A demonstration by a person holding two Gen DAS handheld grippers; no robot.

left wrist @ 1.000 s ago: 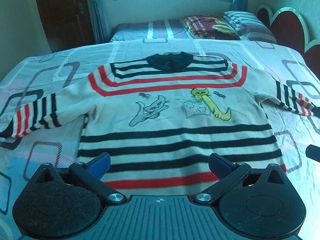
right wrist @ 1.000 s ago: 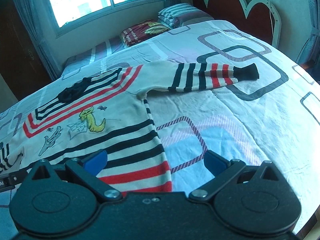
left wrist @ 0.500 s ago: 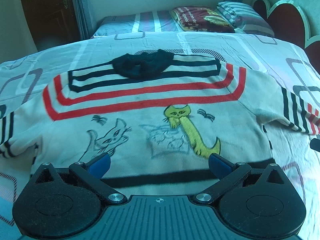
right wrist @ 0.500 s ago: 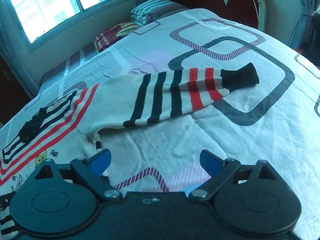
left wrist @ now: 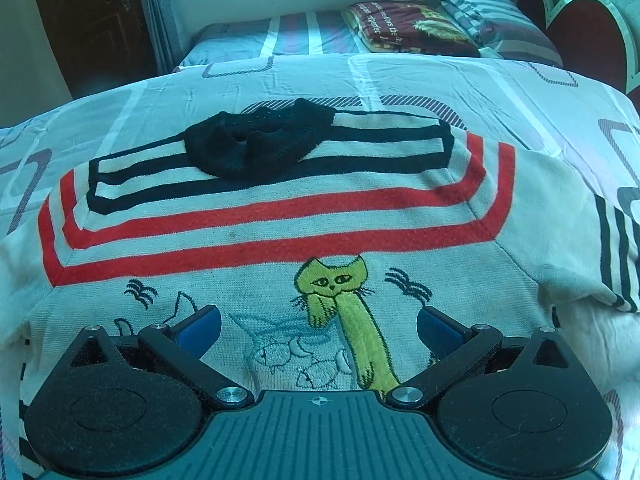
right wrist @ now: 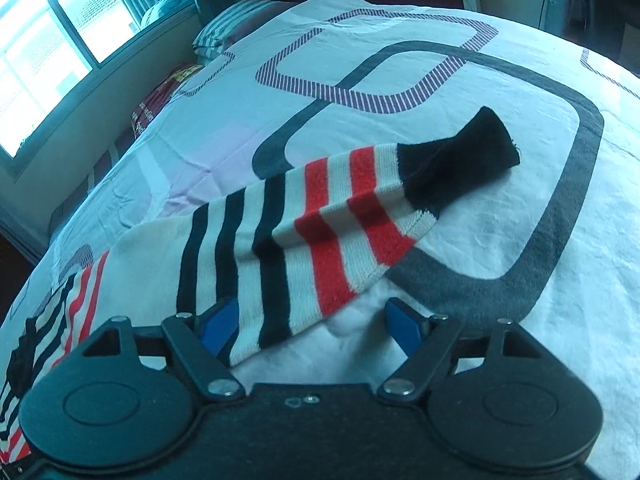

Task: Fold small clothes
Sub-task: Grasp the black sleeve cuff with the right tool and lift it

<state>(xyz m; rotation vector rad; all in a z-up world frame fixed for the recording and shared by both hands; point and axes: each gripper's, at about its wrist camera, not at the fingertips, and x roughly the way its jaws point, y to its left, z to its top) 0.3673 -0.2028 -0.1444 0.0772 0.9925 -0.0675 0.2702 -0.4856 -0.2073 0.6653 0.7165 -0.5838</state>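
A small white sweater (left wrist: 280,216) with red and black stripes, a black collar (left wrist: 256,144) and a yellow cat lies flat, front up, on the bed. My left gripper (left wrist: 318,326) is open and empty, low over the chest drawings. In the right wrist view the sweater's striped sleeve (right wrist: 304,224) with a black cuff (right wrist: 456,160) stretches across the sheet. My right gripper (right wrist: 312,326) is open, its jaws on either side of the sleeve's lower edge, holding nothing.
The white bed sheet (right wrist: 460,92) has grey and purple rounded rectangles. A second bed with a folded blanket (left wrist: 408,26) and a striped pillow (left wrist: 492,20) stands behind. A red headboard (left wrist: 580,36) is at the right, a window (right wrist: 52,52) at the left.
Both grippers have moved forward and lower. The left went from the hem up to the chest drawings. The right went from the hem corner to the sleeve. Both stay open.
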